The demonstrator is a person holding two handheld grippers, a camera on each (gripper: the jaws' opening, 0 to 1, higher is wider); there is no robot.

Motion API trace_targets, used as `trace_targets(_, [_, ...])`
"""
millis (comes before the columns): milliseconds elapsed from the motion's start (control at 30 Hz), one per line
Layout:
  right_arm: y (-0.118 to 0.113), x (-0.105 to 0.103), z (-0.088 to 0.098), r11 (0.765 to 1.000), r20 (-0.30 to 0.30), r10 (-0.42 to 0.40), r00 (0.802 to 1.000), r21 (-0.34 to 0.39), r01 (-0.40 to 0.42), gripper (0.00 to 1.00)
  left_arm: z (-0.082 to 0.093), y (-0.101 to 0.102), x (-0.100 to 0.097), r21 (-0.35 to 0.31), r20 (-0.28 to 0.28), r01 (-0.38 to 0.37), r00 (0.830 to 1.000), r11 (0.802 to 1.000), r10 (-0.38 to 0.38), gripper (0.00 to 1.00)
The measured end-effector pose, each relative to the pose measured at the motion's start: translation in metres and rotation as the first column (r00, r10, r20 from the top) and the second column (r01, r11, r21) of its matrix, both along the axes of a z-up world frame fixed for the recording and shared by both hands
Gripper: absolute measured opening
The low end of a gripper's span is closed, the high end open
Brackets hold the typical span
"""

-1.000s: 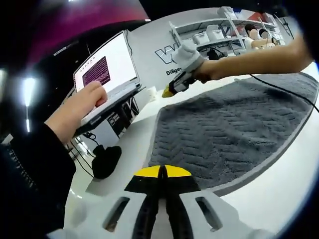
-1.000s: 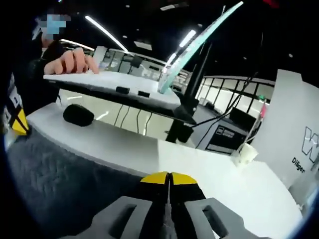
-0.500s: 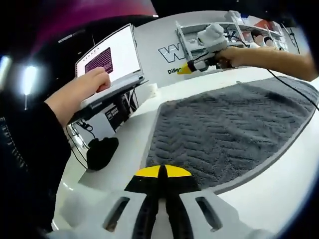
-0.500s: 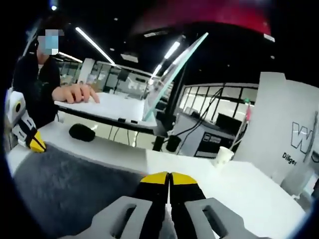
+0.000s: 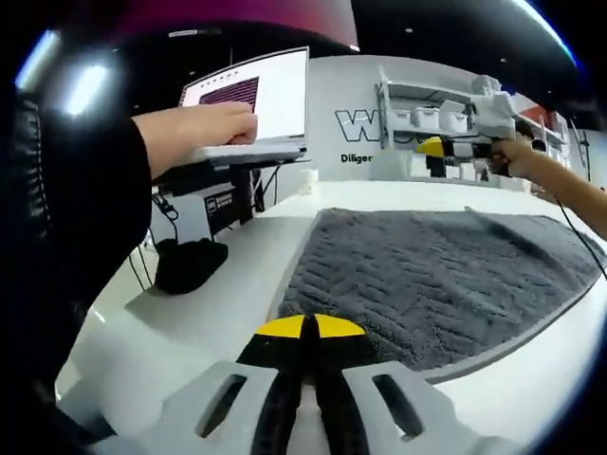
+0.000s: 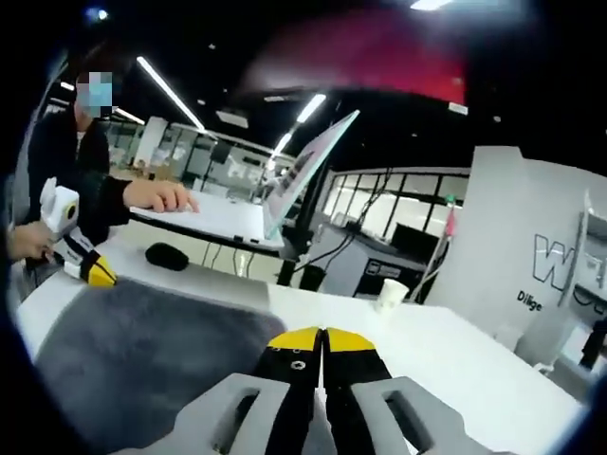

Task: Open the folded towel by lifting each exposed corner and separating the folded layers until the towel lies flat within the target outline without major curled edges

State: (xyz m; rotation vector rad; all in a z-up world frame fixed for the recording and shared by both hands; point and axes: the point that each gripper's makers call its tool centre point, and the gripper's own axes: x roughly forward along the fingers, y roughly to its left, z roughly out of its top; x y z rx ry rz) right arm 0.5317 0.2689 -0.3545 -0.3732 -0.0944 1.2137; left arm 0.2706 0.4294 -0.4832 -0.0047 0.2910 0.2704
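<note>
Table (image 5: 218,284): white top, carries everything below; bare surface runs left of the towel in the left gripper view and right of it in the right gripper view.
Towel (image 5: 427,275): dark grey, zigzag weave, spread open on the table; lies mostly flat, with a slight ridge near its far edge in the left gripper view. In the right gripper view it fills the lower left (image 6: 142,360). An outline under it cannot be made out.
Laptop (image 5: 256,114): open on a raised stand beyond the towel's left edge; lit screen with a dark purple block. Seen edge-on in the right gripper view (image 6: 303,171).
Person's hand (image 5: 194,128): rests on the laptop keyboard, dark sleeve behind it; the same hand appears in the right gripper view (image 6: 161,196).
White panel (image 5: 379,114): upright behind the table, dark lettering, only partly readable.
Left gripper (image 5: 303,330): yellow-tipped jaws pressed together, nothing between them; tips sit at the near edge of the towel, contact cannot be judged. From the right gripper view it is held at the towel's far left corner (image 6: 95,272).
Right gripper (image 6: 321,341): yellow-tipped jaws together, nothing held; raised above the towel's far side, as the left gripper view shows (image 5: 432,147).
Black mouse (image 5: 190,265): on the table under the laptop stand, left of the towel.
Paper cup (image 6: 390,295): small, white, upright on the table, well apart from the towel.
</note>
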Motion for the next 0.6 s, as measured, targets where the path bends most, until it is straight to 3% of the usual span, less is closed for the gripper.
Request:
trace_targets(133, [-0.025,-0.007,0.015,0.999,0.004,-0.02,1.0,0.036,0.02,0.0,0.0,-0.002,0.001,0.022,-0.009,-0.006,1.0,1.0,0.006,0.01])
trace_targets(333, [-0.053,-0.016,0.021,0.997,0.016,-0.045,0.999,0.056,0.044,0.0,0.007,-0.007,0.006,0.075,-0.025,0.024,0.999,0.997,-0.022,0.09])
trace_targets(600, [-0.09,-0.029,0.029,0.993,0.02,-0.087,0.996,0.078,0.085,0.0,0.031,-0.028,0.019,0.122,0.031,0.094,0.995,0.988,-0.099,0.13])
